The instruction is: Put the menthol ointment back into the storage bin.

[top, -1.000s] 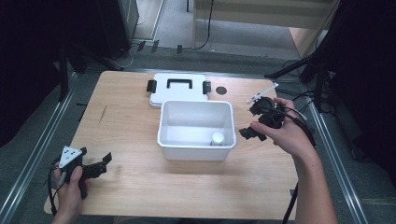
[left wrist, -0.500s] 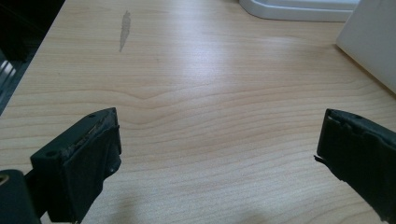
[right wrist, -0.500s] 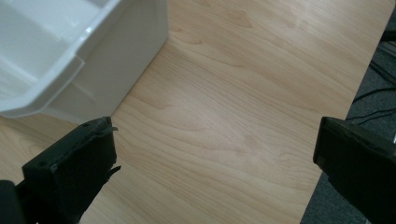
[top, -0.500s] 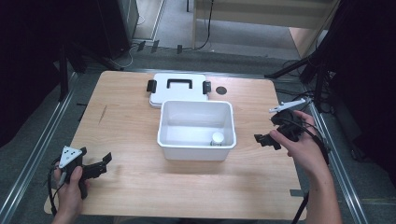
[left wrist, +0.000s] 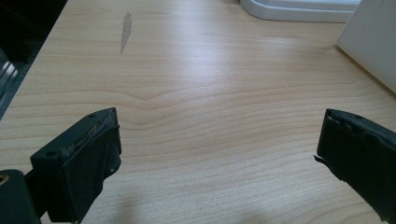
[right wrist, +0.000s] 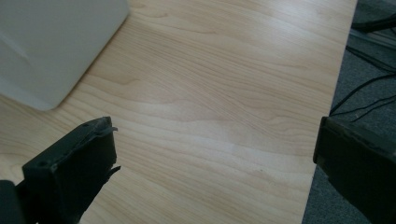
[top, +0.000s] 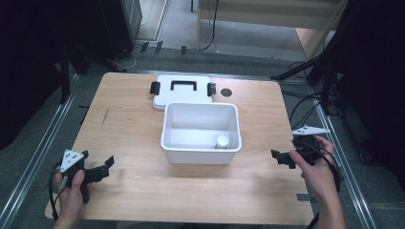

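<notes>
Right gripper (top: 282, 158) at the table's right edge, held low over the wood, jaws spread wide and holding nothing; right gripper view shows bare woodgrain between them. Left gripper (top: 102, 168) near the front-left corner of the wooden table (top: 129, 129), jaws likewise released wide, nothing in them; only tabletop in the gap in the left gripper view.

White plastic bin (top: 200, 145) sits mid-table, between the two grippers, nearer the right one but apart from it. Its rounded corner shows up and to the left of the right gripper's jaws in that gripper's view (right wrist: 51, 46); a slice of its wall sits at the far right of the left gripper's view (left wrist: 373, 46).

Inside the bin, in the corner closest to the right gripper: a small white round container (top: 222, 141), upright as far as can be told.

Beyond the bin, touching its far wall: white lid (top: 181, 90) lying flat, black handle, black latches at both ends. Small dark disc (top: 226, 92) just beside the lid.

No readable writing, brand or label on any item.
</notes>
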The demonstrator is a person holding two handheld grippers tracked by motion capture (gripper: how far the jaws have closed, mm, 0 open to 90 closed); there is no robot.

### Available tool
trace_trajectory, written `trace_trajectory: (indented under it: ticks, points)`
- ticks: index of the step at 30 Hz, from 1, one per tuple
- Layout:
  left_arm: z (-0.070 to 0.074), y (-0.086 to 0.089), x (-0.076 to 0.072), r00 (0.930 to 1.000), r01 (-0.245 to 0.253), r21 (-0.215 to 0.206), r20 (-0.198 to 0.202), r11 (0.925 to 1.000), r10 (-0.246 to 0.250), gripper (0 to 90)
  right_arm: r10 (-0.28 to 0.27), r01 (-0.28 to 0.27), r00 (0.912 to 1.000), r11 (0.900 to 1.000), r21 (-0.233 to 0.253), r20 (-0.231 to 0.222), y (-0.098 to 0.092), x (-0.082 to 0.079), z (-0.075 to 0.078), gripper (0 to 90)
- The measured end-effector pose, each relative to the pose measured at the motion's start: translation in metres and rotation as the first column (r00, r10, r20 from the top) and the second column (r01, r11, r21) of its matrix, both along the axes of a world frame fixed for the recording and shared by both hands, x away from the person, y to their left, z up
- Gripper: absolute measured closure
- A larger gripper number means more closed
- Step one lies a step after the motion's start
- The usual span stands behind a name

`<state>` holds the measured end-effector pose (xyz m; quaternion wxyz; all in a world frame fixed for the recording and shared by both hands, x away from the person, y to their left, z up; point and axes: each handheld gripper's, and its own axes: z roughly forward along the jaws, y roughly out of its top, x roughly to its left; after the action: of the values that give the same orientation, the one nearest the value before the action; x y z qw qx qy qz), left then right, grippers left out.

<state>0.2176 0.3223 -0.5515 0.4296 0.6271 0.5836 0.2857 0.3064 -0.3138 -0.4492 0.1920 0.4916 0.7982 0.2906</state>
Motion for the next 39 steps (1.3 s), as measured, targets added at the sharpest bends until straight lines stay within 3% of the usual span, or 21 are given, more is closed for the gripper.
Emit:
trace_trajectory:
  ticks: [6, 13, 19, 29, 32, 39]
  points:
    - [0.0, 0.0, 0.0, 1.0, -0.003, 0.0, 0.004, 1.0, 0.003, 0.3, -0.061, 0.055, 0.9956, 0.995, 0.083, 0.072, -0.014, -0.016, -0.023, 0.0]
    - [0.0, 0.0, 0.0, 1.0, -0.004, 0.002, 0.004, 1.0, 0.004, 0.3, -0.138, 0.118, 0.9842, 0.979, 0.164, 0.112, -0.032, -0.029, -0.049, 0.0]
    - [0.0, -0.001, 0.0, 1.0, -0.005, 0.003, 0.003, 1.0, 0.005, 0.3, -0.151, 0.125, 0.9787, 0.976, 0.179, 0.139, -0.04, -0.039, -0.068, 0.0]
    - [0.0, 0.0, 0.0, 1.0, -0.003, -0.001, 0.0, 1.0, 0.003, 0.3, -0.179, 0.141, 0.9714, 0.964, 0.225, 0.156, -0.046, -0.047, -0.087, 0.0]
    - [0.0, 0.0, 0.0, 1.0, -0.002, -0.001, 0.001, 1.0, 0.002, 0.3, -0.18, 0.146, 0.9715, 0.967, 0.21, 0.154, -0.046, -0.048, -0.09, 0.0]
    - [0.0, 0.0, 0.0, 1.0, 0.0, -0.002, -0.003, 1.0, 0.0, 0.3, -0.193, 0.151, 0.9657, 0.961, 0.232, 0.173, -0.05, -0.052, -0.094, 0.0]
